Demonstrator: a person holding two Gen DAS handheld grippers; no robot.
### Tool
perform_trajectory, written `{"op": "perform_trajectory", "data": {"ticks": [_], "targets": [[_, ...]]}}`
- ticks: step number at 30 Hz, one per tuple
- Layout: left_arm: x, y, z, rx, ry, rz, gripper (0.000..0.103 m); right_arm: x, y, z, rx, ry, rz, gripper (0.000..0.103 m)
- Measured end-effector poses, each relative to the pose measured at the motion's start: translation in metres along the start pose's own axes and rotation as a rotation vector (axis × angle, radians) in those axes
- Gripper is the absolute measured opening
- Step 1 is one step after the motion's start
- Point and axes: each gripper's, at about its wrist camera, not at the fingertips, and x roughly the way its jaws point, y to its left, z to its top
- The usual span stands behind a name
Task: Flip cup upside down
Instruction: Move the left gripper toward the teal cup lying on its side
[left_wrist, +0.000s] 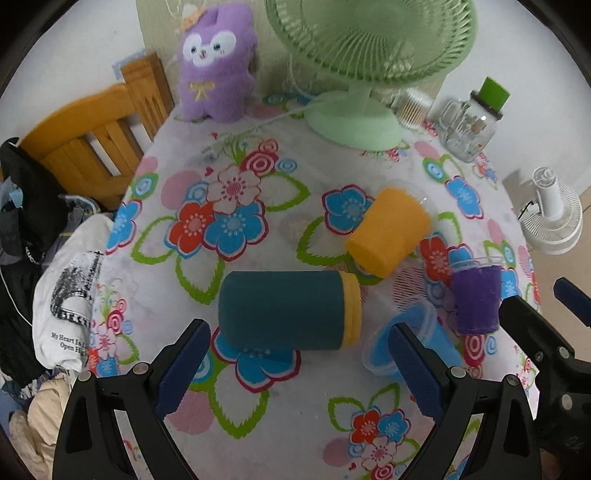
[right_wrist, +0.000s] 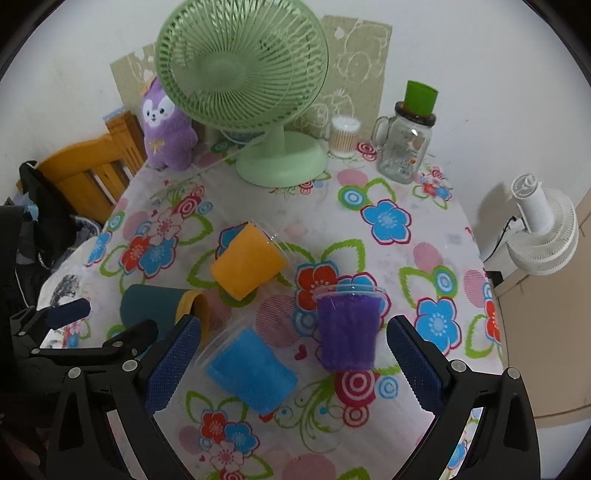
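Note:
Several cups sit on the flowered tablecloth (right_wrist: 424, 229). A purple cup (right_wrist: 347, 326) stands upright, mouth up; it also shows in the left wrist view (left_wrist: 476, 299). A blue cup (right_wrist: 251, 369) (left_wrist: 413, 332), an orange cup (right_wrist: 247, 262) (left_wrist: 388, 236) and a dark teal cup with a yellow rim (left_wrist: 284, 310) (right_wrist: 155, 306) lie on their sides. My left gripper (left_wrist: 295, 369) is open and empty just in front of the teal cup. My right gripper (right_wrist: 288, 365) is open and empty, with the blue and purple cups between its fingers' lines.
A green desk fan (right_wrist: 258, 92), a purple plush toy (right_wrist: 166, 129), a cotton-swab jar (right_wrist: 343, 136) and a glass mug jar with a green cup on top (right_wrist: 406, 144) stand at the back. A wooden chair (left_wrist: 92, 136) and clothes (left_wrist: 70, 295) are left; a white fan (right_wrist: 543, 232) is right.

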Motion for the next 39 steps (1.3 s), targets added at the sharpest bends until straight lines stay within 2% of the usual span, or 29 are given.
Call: {"op": "perform_trajectory", "data": {"ticks": [9, 11, 26, 34, 39], "targets": [[0.039, 0.000, 0.009, 0.021, 0.061, 0.008, 0.098, 0.040, -0.002, 0.006, -0.006, 0.070, -0.007, 0.101], [0.045, 0.001, 0.009, 0.016, 0.072, 0.024, 0.102, 0.046, -0.001, 0.008, -0.009, 0.081, -0.004, 0.101], [0.050, 0.003, 0.014, 0.025, 0.063, 0.021, 0.103, 0.066, -0.005, 0.017, 0.003, 0.116, 0.019, 0.101], [0.048, 0.003, -0.005, 0.128, 0.094, 0.001, 0.103, 0.060, 0.014, 0.021, -0.090, 0.097, 0.041, 0.101], [0.051, 0.016, -0.007, 0.145, 0.120, -0.061, 0.103, 0.059, 0.024, 0.021, -0.121, 0.104, 0.055, 0.101]]}}
